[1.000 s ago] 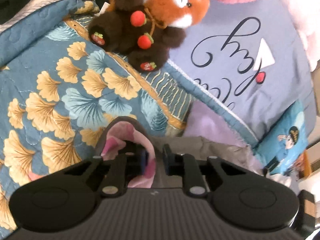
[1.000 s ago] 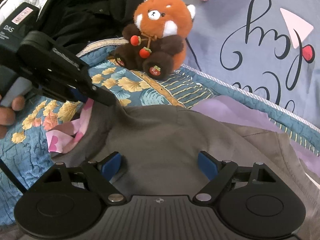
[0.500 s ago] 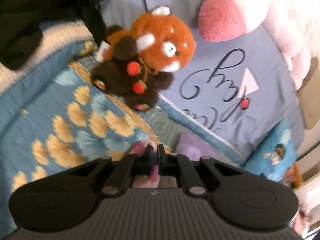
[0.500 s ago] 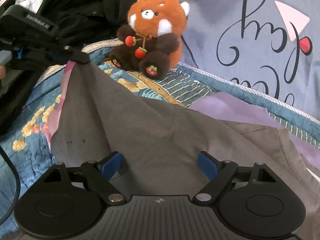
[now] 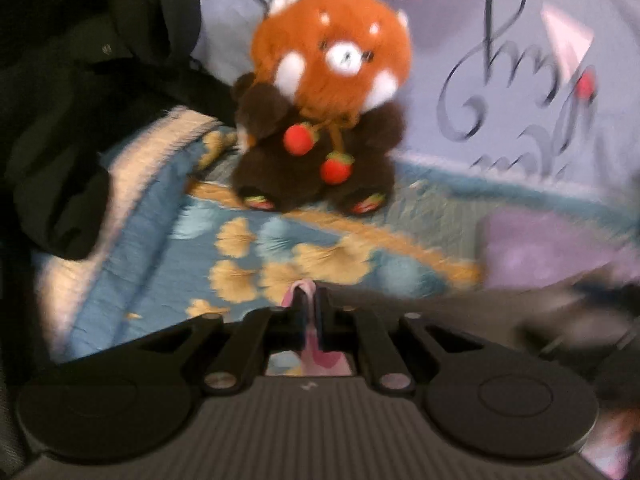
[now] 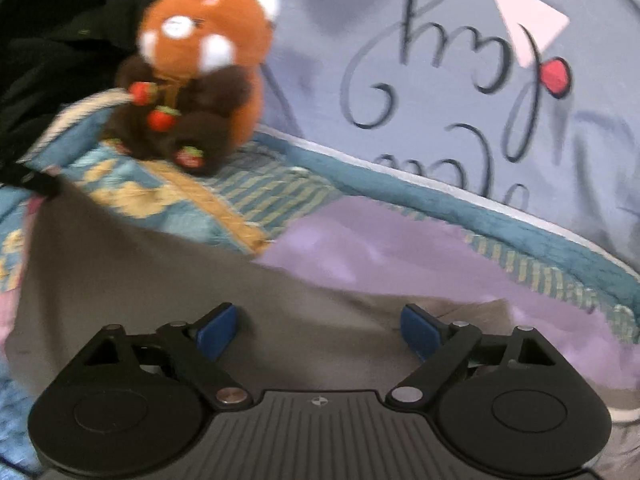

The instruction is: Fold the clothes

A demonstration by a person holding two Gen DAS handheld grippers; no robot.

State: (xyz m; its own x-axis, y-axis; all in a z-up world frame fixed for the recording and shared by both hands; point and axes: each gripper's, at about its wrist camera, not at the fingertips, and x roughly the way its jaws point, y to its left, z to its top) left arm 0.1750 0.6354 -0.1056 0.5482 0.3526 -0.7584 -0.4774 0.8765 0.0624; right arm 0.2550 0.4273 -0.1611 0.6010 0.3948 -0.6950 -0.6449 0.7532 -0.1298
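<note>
Left gripper (image 5: 308,314) was open around pink-lined edge, now clamped on it, lifted; grey garment (image 6: 168,288) corner pulled up, cloth stretched taut. Right gripper (image 6: 316,328) jaws opening wider above garment, nothing between them

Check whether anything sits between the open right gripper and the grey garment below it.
Nothing visible does. The right gripper hangs open directly over the grey garment, with only bare cloth between its blue pads. The red panda plush sits well beyond.

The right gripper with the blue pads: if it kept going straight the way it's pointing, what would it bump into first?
Most likely the grey garment spread right ahead of the right gripper, whose jaws are opening with nothing between them. Depth is hard to judge.
</note>
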